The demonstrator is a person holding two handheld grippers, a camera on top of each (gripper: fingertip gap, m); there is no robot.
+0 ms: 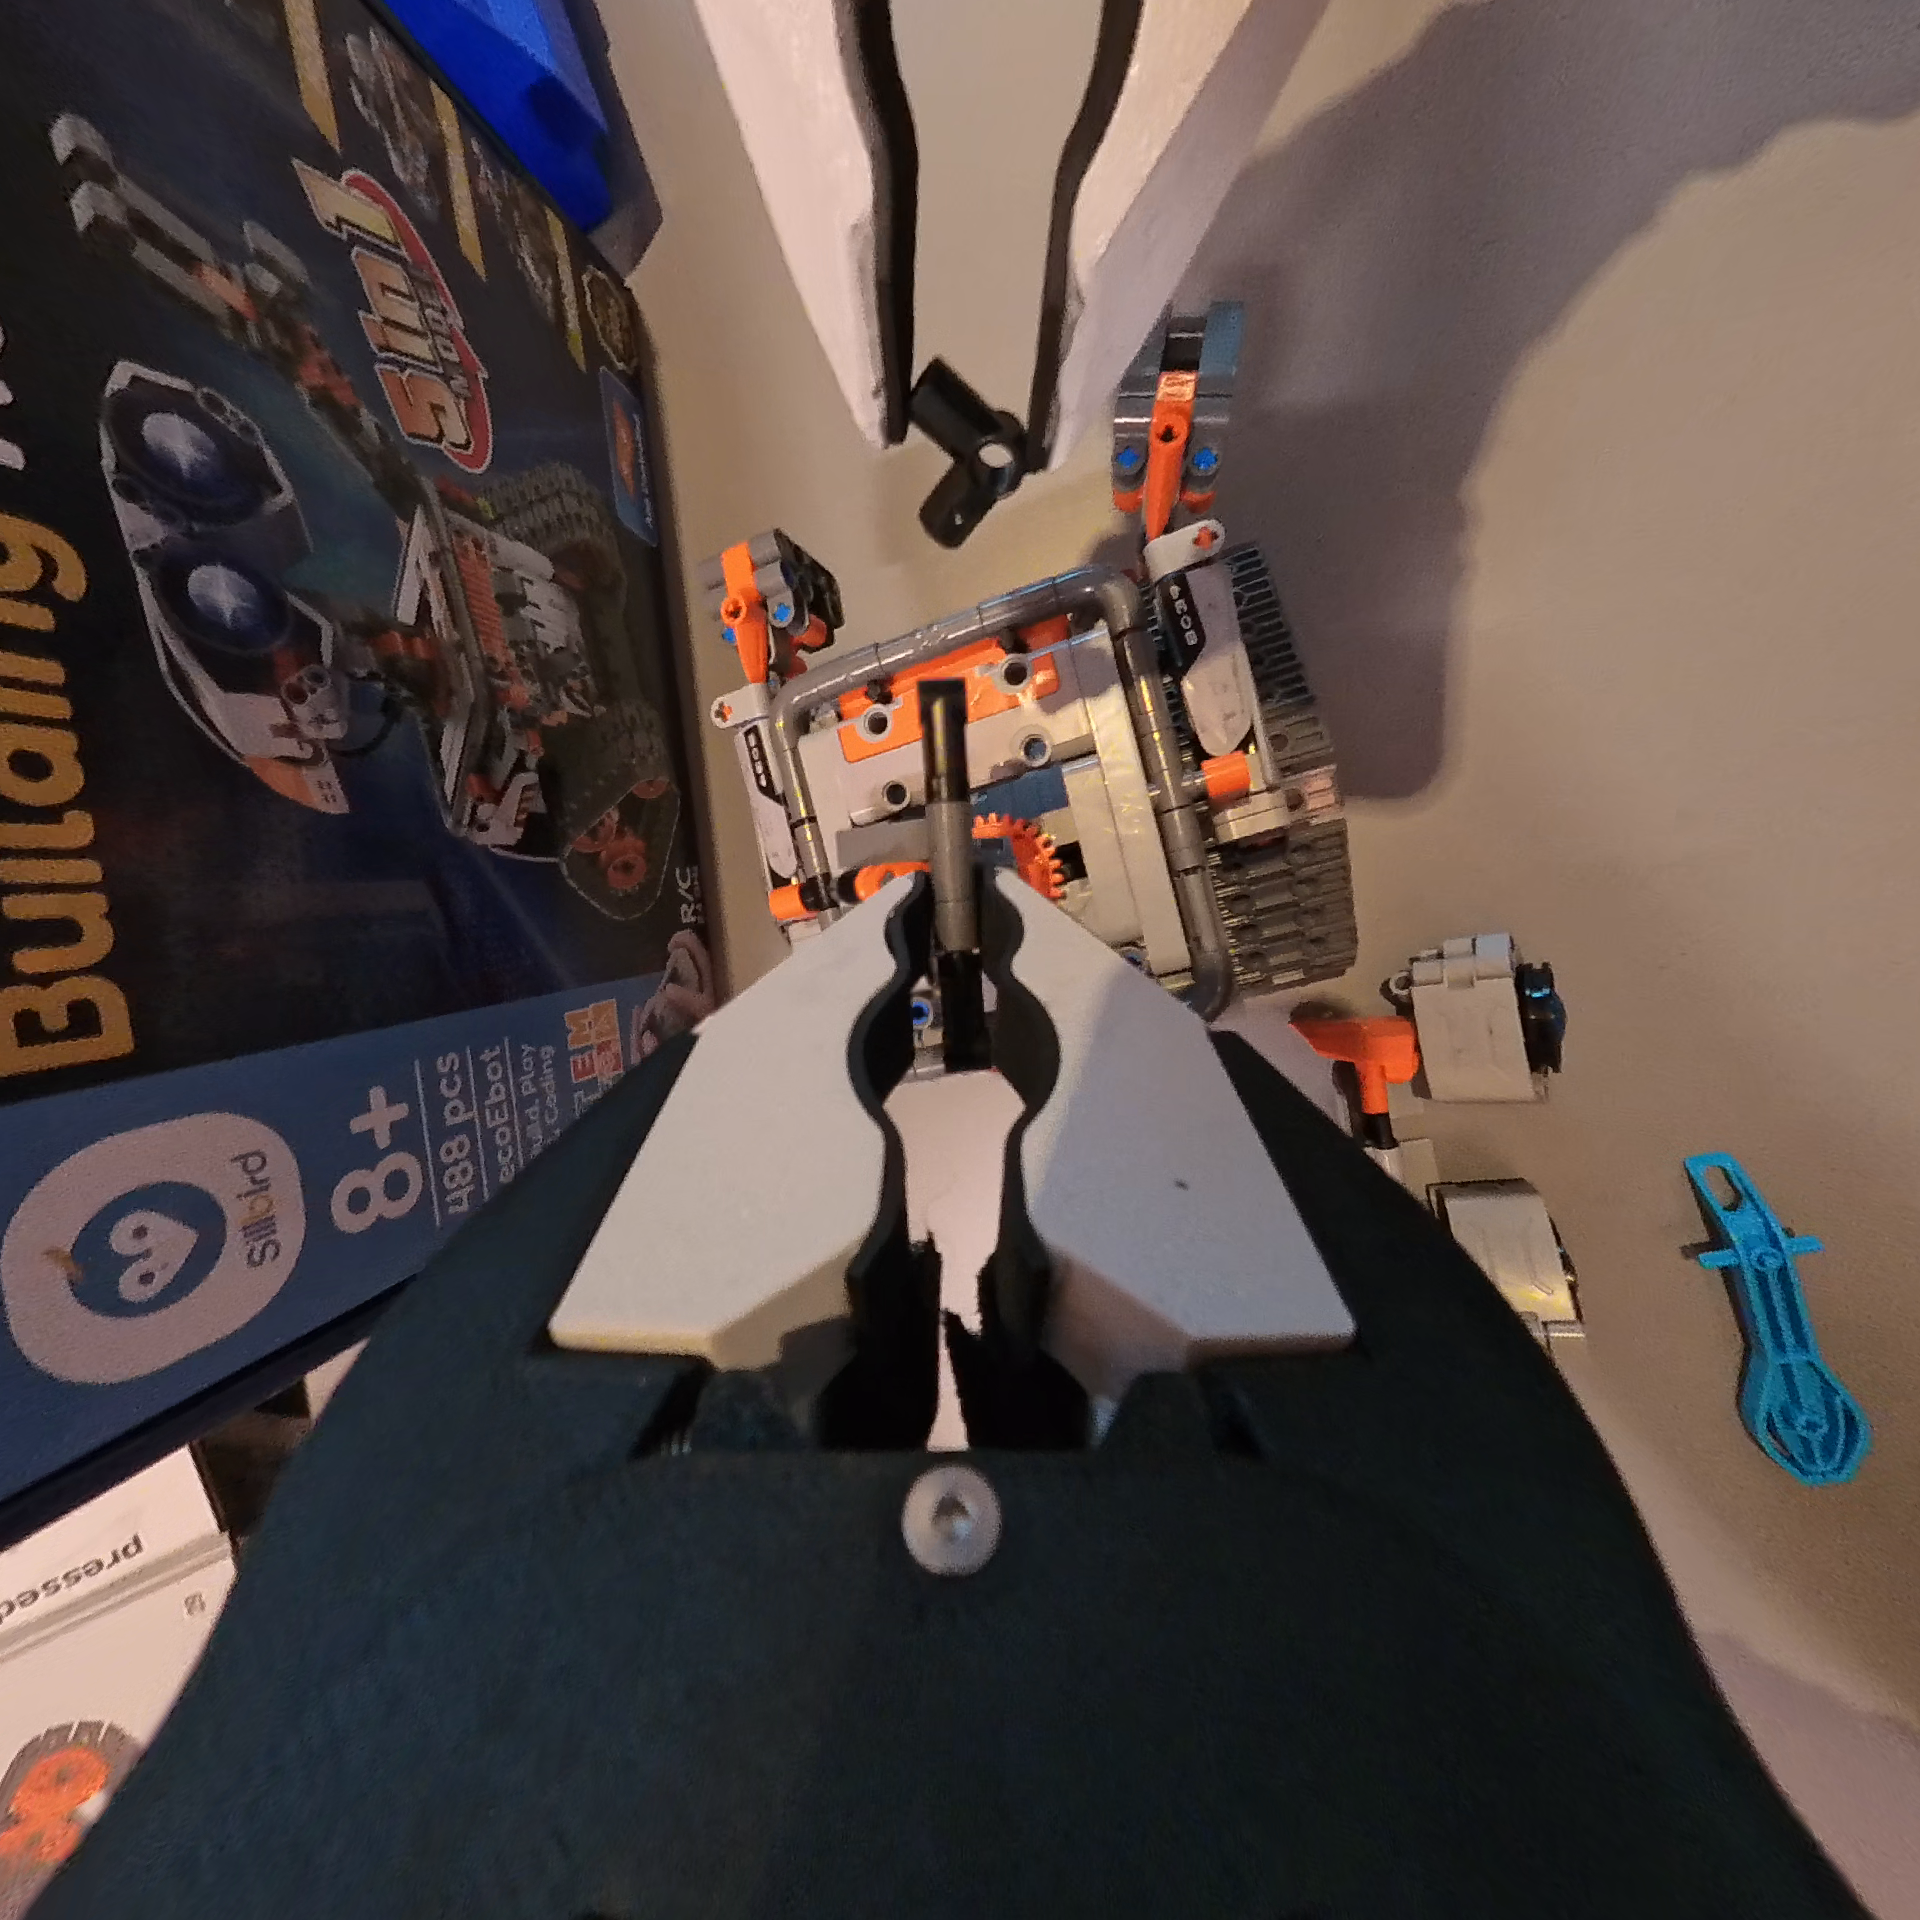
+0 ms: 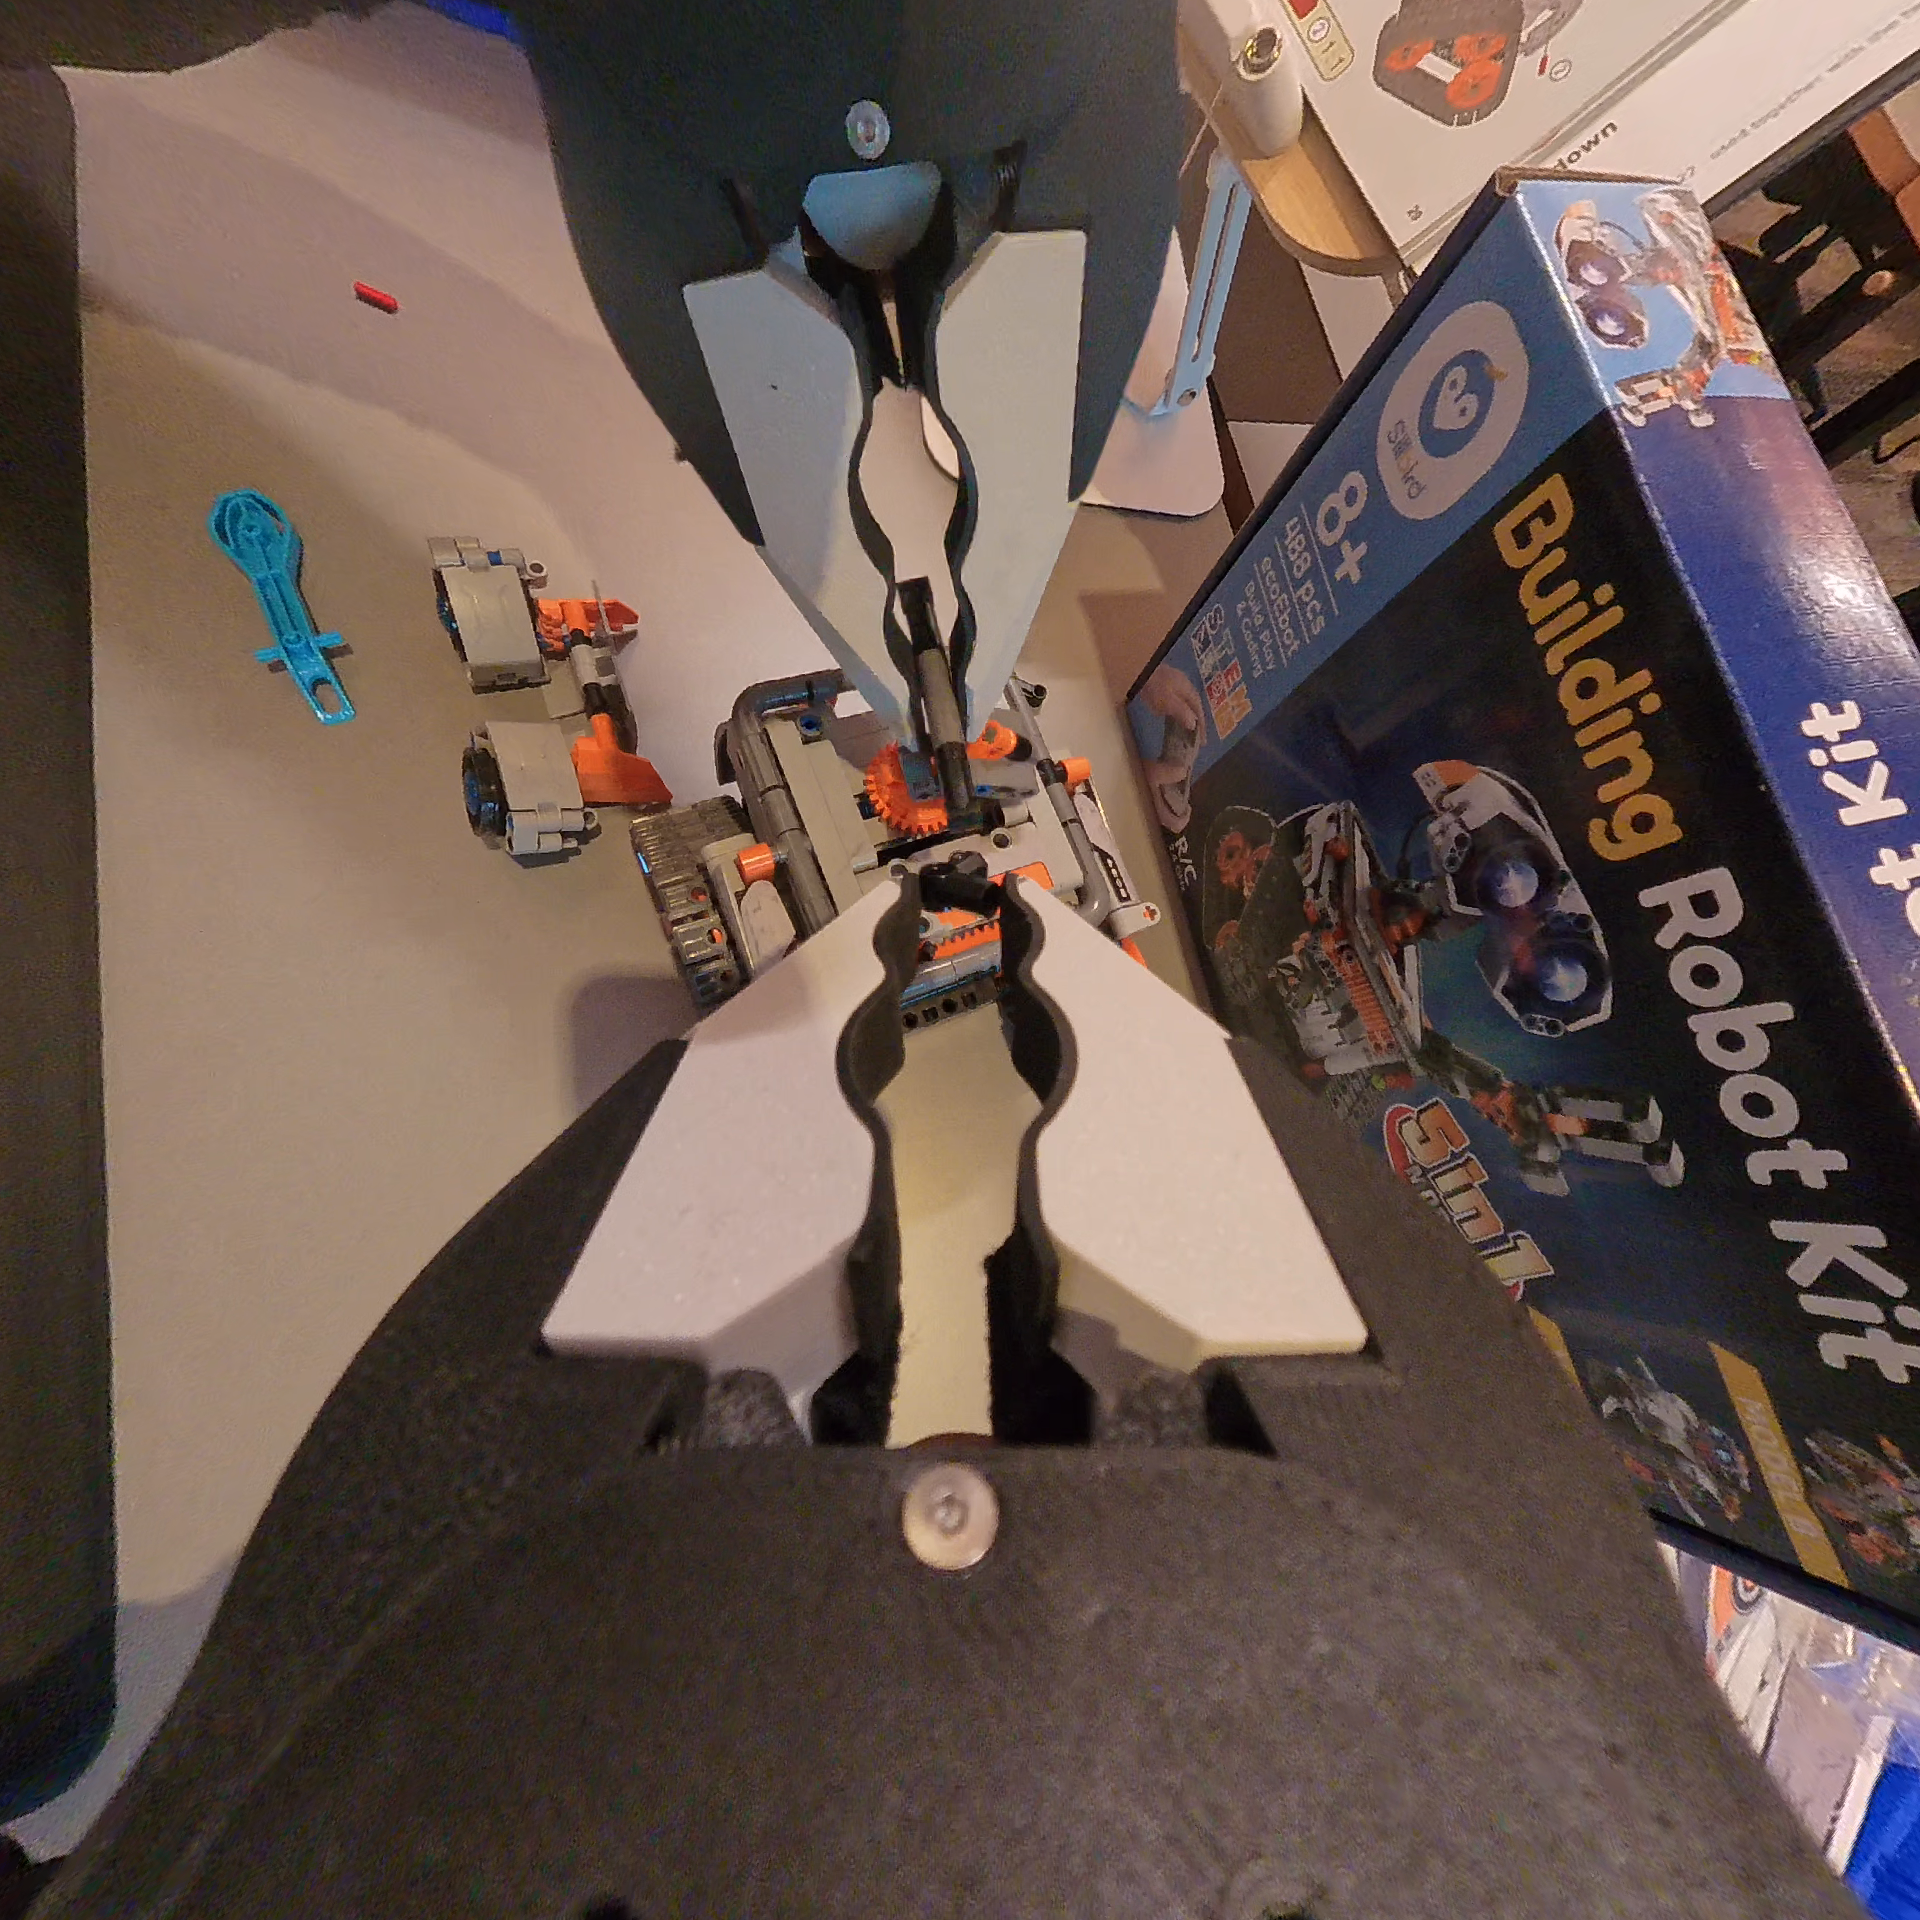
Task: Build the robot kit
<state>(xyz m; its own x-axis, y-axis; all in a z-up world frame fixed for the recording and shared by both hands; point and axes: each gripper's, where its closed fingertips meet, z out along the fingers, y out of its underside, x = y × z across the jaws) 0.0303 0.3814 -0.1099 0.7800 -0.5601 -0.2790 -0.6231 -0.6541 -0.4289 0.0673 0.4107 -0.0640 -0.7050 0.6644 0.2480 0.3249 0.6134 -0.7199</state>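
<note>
My left gripper [image 1: 954, 883] is shut on a dark grey and black axle rod [image 1: 951, 790] that points at the top of a grey and orange tracked robot model [image 1: 1101, 727] next to its orange gear [image 1: 1029, 847]. My right gripper [image 2: 958, 888] is shut on a small black connector piece [image 2: 956, 875] just above the same model [image 2: 790, 831]. The two grippers face each other. The left gripper [image 2: 938, 717] with the axle [image 2: 940, 727] comes in from the top of the right wrist view. The right gripper [image 1: 971, 436] with the connector [image 1: 966, 457] hangs at the top of the left wrist view.
A large dark blue kit box [image 2: 1558, 831] lies beside the model, also in the left wrist view [image 1: 312, 623]. A grey and orange sub-assembly [image 2: 530, 717] and a light blue plastic tool [image 2: 281, 613] lie on the white table [image 2: 312, 1039]. A small red pin [image 2: 374, 296] lies farther off. There is about 7 cm between the tips of the two grippers.
</note>
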